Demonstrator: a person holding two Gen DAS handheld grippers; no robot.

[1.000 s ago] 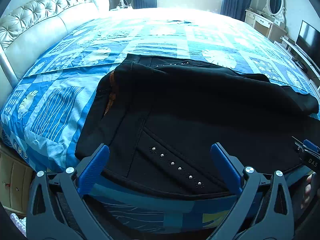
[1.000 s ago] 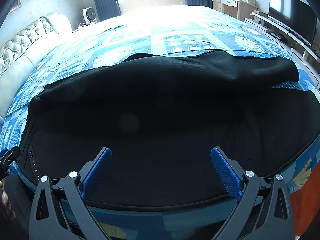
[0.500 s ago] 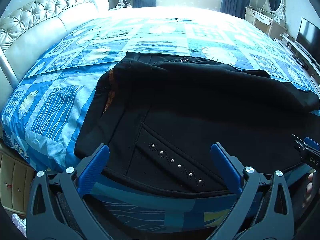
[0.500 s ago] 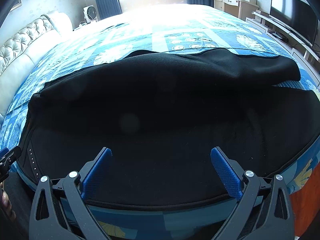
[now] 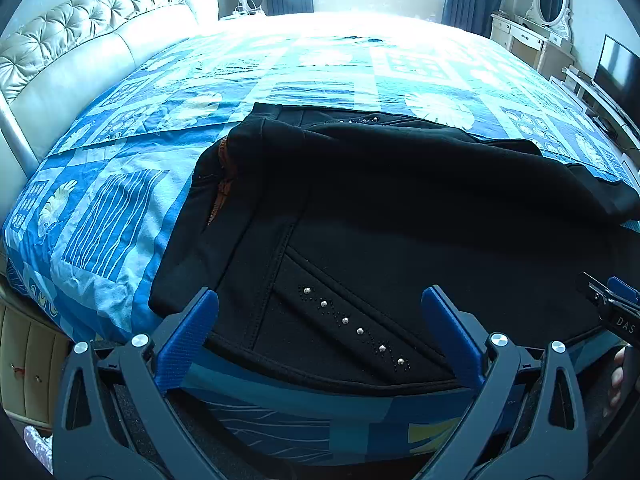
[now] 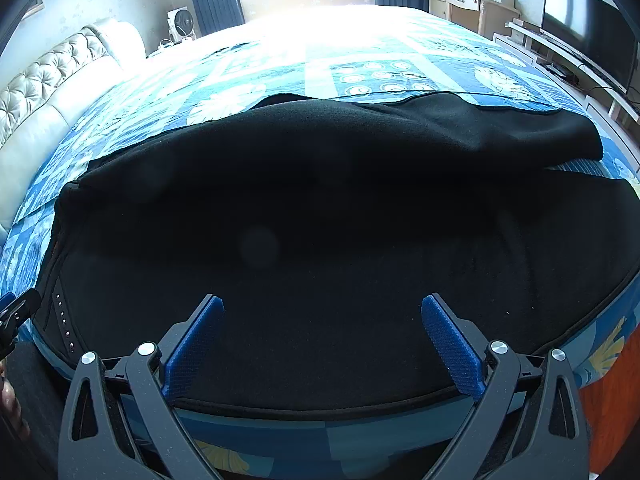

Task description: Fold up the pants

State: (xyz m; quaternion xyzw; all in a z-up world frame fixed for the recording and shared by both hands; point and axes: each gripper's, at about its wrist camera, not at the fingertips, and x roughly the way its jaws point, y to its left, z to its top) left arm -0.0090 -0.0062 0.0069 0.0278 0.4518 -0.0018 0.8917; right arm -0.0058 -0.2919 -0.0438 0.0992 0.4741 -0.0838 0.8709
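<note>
The left gripper (image 5: 320, 308) stood with its blue-padded fingers (image 5: 192, 332) spread wide and nothing between them, hanging just above the near edge of the black pants (image 5: 400, 216). The right gripper (image 6: 322, 316) was likewise spread wide and held nothing, poised over the same near hem.

The pants lay across the near part of the bed, on the blue patterned quilt (image 5: 120, 208), with the far layer bunched over the near one. Their black cloth swallowed most detail: in the right wrist view the seams and folds in the middle could hardly be made out, and a faint round smudge sat on the lens there. The pants ran out of frame at the right edge of the left wrist view, so the leg ends were cut off there.

The left wrist view alone showed the waist end with an orange lining (image 5: 222, 184) and a slanted row of silver studs (image 5: 352, 326) between the fingers. The right wrist view showed those studs only as a small row at its far left (image 6: 64, 320), but gave the rumpled leg end (image 6: 560, 140) lying on the quilt.

At the right edge of the left wrist view, the other tool's body bore the letters "DAS" (image 5: 626, 325), the rest cut off. A tufted headboard (image 5: 80, 32) stood to the left and a dark television (image 6: 588, 20) to the right.
</note>
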